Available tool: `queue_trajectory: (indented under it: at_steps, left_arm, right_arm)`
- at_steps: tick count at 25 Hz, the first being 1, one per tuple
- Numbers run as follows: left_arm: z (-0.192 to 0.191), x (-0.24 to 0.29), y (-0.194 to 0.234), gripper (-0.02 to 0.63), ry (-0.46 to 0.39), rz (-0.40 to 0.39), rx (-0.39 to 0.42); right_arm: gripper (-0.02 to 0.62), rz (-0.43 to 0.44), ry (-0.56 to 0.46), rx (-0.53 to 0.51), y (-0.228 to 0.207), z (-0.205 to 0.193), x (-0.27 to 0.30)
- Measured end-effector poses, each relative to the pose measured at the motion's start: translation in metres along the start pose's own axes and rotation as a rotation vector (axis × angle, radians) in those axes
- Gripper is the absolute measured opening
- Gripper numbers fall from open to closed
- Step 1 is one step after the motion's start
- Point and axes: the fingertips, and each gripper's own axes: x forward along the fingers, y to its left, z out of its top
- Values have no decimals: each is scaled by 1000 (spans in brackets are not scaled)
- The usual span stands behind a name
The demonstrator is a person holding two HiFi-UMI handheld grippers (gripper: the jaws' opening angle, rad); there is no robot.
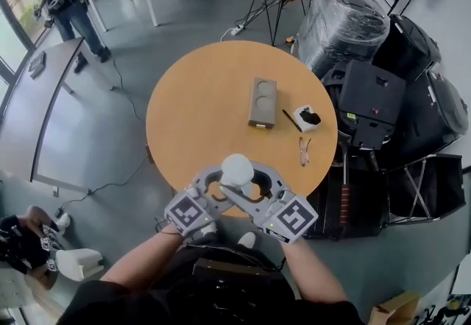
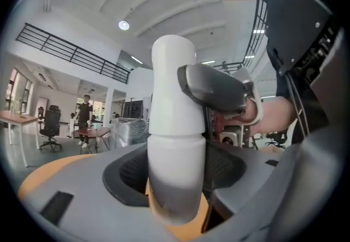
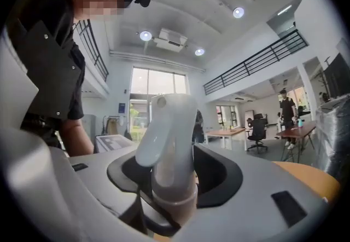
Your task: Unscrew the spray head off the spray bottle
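The step in hand is the unscrewing itself, with the head not yet off; the spray bottle (image 1: 237,168) is held upright between the two grippers at the lower centre of the head view, over the near rim of the round tabletop (image 1: 213,95) rather than standing on it. The left gripper (image 2: 175,172) has its jaws set wide and closed on the white body of the bottle, one pad on each flank, low on the barrel. The right gripper (image 3: 174,180) comes in from the opposite side and higher up; its jaws stand a little narrower and look to be pressed on the collar at the foot of the spray head (image 3: 167,126), whose nozzle hole faces that gripper's camera. In the left gripper view one jaw of the right gripper crosses in front of the upper part of the bottle, so the two grips sit one above the other and do not foul. No gap shows between collar and body, so I judge the thread to be mostly engaged. The next move calls for the left grip to hold the body fixed while the right turns the collar about the bottle's upright axis; one wrist turn will probably not free it, so a release and a fresh bite look likely; the pull should stay in line with the neck, and the body should not be squeezed hard.
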Motion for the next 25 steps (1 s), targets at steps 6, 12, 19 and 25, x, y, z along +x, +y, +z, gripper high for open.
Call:
queue_trajectory:
  at_steps: [6,12,19,25]
  left_arm:
    - [-2,-12,-24,305,-8,-191,-4]
    - [-3,-20,-31,305,4,-275,6]
    - [-10,-13,-30,305,6,-273,13]
    - [-17,-14,-26,305,21,-264,10]
  right_arm:
    - [240,171,49,-21,28,-7,-7]
    - [239,217,35,-18,36,-1,-7]
    - [239,210,25,-20,30,1,-11]
    - [239,196,3,-29,27,20,-10]
